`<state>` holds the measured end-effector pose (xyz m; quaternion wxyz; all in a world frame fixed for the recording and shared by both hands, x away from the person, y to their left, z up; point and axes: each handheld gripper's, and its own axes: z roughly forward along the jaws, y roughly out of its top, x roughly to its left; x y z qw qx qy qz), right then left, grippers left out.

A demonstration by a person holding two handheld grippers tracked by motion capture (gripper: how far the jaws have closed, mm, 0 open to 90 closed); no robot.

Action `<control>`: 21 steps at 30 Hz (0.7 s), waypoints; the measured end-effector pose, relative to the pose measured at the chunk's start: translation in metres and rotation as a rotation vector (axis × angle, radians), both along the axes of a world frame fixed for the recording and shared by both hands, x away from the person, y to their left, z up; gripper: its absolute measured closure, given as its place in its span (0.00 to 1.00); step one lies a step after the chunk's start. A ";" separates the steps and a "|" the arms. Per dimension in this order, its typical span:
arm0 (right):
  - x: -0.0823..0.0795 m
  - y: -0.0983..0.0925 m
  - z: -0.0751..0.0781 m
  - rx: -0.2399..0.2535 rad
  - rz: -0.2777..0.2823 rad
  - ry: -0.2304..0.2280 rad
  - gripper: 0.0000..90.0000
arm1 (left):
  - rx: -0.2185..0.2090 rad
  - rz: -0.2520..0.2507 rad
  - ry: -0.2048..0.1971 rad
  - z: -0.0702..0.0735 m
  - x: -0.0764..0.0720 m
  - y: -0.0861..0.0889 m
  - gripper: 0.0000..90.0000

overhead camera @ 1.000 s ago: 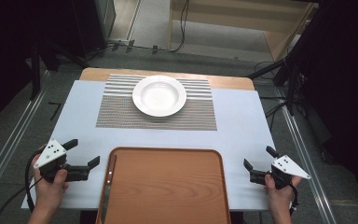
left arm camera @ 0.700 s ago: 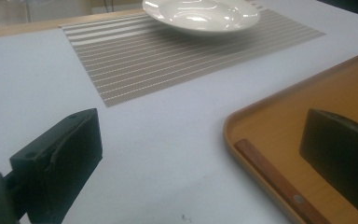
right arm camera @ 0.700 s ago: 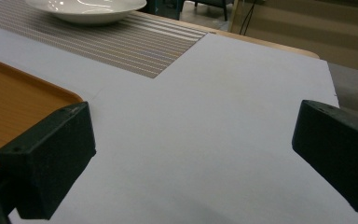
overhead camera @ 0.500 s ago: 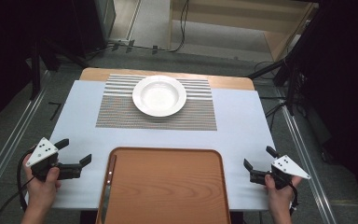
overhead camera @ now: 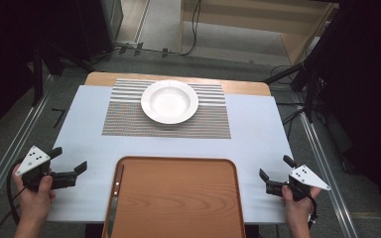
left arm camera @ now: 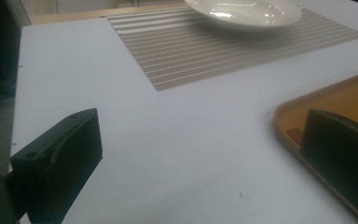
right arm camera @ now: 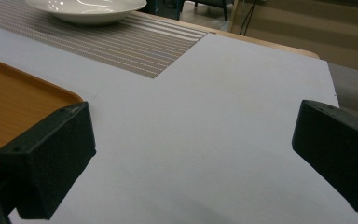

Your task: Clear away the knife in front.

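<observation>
A white deep plate (overhead camera: 169,101) rests on a striped grey placemat (overhead camera: 124,119) at the far middle of the table. A brown tray (overhead camera: 178,198) lies at the near edge, and a knife (overhead camera: 115,196) lies along its left side. My left gripper (overhead camera: 70,158) is held open just left of the tray, over the white table top. In the left gripper view, the left gripper (left arm camera: 200,163) has bare table between its jaws, with the tray's corner (left arm camera: 335,98) by the right jaw. My right gripper (overhead camera: 275,167) is open to the right of the tray; the right gripper view shows it (right arm camera: 193,158) holding nothing.
The white table top (overhead camera: 258,129) has bare stretches on both sides of the tray. A wooden strip (overhead camera: 238,87) edges the far side. Cables and dark stands sit on the floor beyond the table.
My left gripper has drifted left, away from the tray and toward the table's left edge. The right gripper has stayed put.
</observation>
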<state>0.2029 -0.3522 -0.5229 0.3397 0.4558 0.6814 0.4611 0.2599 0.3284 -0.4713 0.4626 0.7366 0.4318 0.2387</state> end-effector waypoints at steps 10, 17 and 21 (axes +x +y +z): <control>0.000 0.000 0.000 -0.001 0.000 0.000 0.00 | -0.021 0.020 -0.002 -0.003 0.000 0.014 0.00; 0.000 0.000 0.000 0.001 -0.004 0.002 0.00 | -0.061 0.008 -0.016 -0.008 0.000 0.017 0.00; 0.000 0.000 0.000 0.002 -0.004 0.002 0.00 | -0.059 -0.007 -0.013 -0.011 0.001 0.013 0.00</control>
